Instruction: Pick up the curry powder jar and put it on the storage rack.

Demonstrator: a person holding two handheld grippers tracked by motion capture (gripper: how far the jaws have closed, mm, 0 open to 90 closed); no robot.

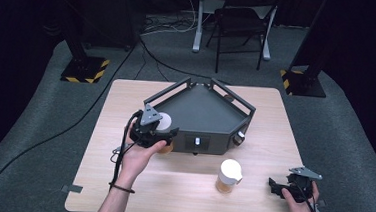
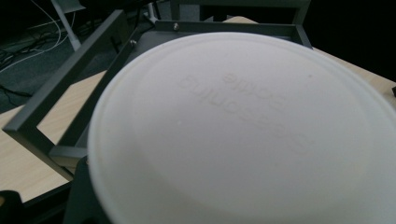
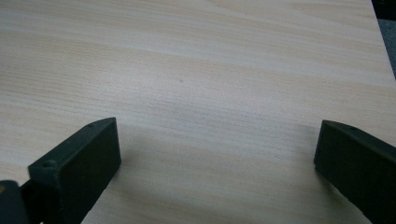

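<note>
Holding one white-lidded jar (image 1: 165, 128) pinched in my left gripper (image 1: 160, 134) at the grey tray's (image 1: 203, 114) front-left edge, not yet placed; second jar (image 1: 229, 176) waits near the tabletop's front edge; right gripper (image 1: 281, 186) spread, idle.

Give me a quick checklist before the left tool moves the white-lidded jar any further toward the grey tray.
1. Left tool gripping the white-lidded jar of amber contents: ok, shut on it.
2. Jar lid on: ok, the white lid covers the top in the left gripper view.
3. Grey metal railed tray floor free where it shows: ok.
4. Jar above the tray's rail: cannot tell.
5. Second white-lidded jar out of the path: ok, upright on the light wooden table, in front of the tray.
6. Right tool out of the way: ok, open, at the table's right edge.
</note>
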